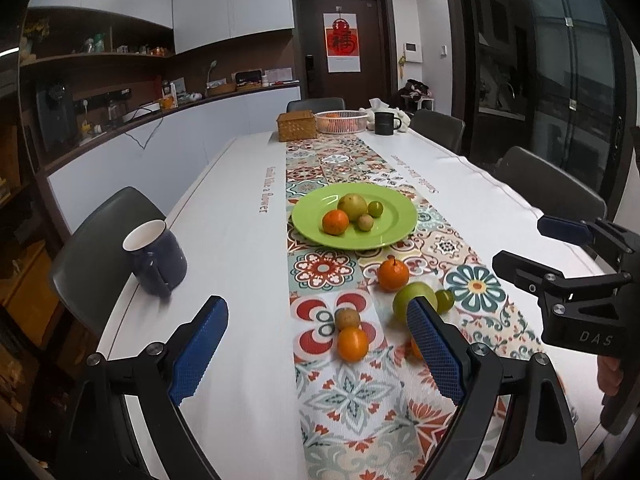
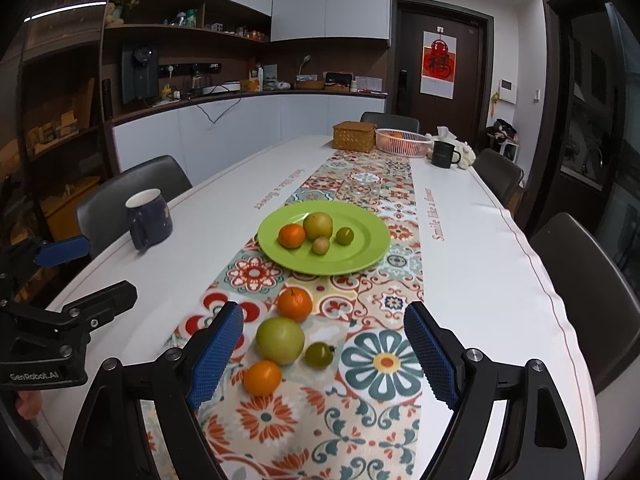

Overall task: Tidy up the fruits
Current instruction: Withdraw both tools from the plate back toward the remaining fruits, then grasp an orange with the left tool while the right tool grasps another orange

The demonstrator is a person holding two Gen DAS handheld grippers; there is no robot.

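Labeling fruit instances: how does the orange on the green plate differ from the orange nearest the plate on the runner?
The plate orange sits on the green plate, touching a yellow-green fruit; the runner orange lies alone on the runner, stem showing. Both are similar in size and colour.

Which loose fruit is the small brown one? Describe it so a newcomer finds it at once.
Start at the green plate on the patterned runner, then come nearer to the loose fruit. The brown fruit touches an orange on the left; it is the smallest and dullest there.
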